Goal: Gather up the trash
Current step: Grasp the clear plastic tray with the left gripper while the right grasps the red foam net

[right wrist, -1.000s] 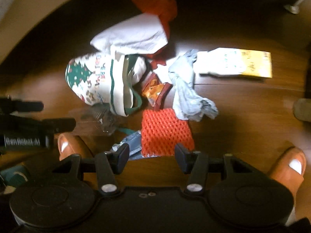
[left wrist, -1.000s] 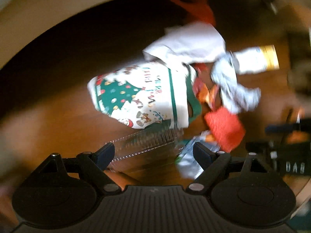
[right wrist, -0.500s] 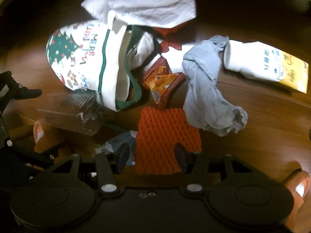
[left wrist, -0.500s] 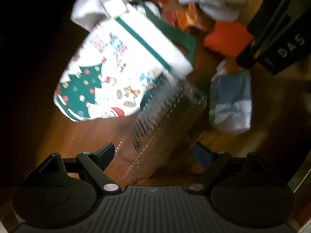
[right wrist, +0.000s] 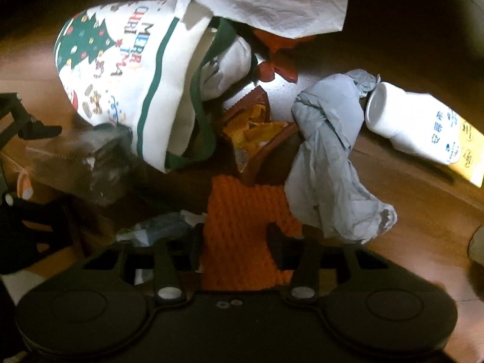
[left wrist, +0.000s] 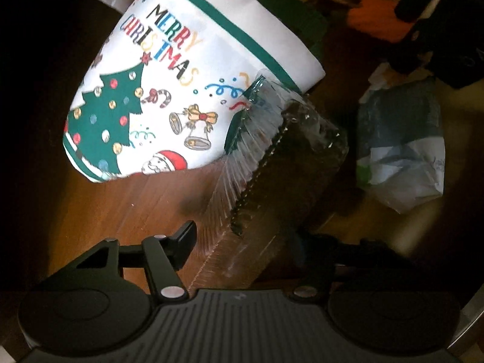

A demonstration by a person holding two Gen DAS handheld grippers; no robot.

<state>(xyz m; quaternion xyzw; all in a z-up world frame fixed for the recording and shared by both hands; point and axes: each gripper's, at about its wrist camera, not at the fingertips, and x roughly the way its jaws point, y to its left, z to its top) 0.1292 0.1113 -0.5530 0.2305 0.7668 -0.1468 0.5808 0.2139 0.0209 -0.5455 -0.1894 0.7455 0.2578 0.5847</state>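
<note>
While the left tool (left wrist: 242,239) hangs spread around the clear plastic wrapper (left wrist: 272,169) beside the Christmas bag (left wrist: 169,90) on the wooden floor (left wrist: 145,205), right tool (right wrist: 236,242) spread astride the orange net (right wrist: 242,211), pinch each squarely before lifting toward the bag mouth.
</note>
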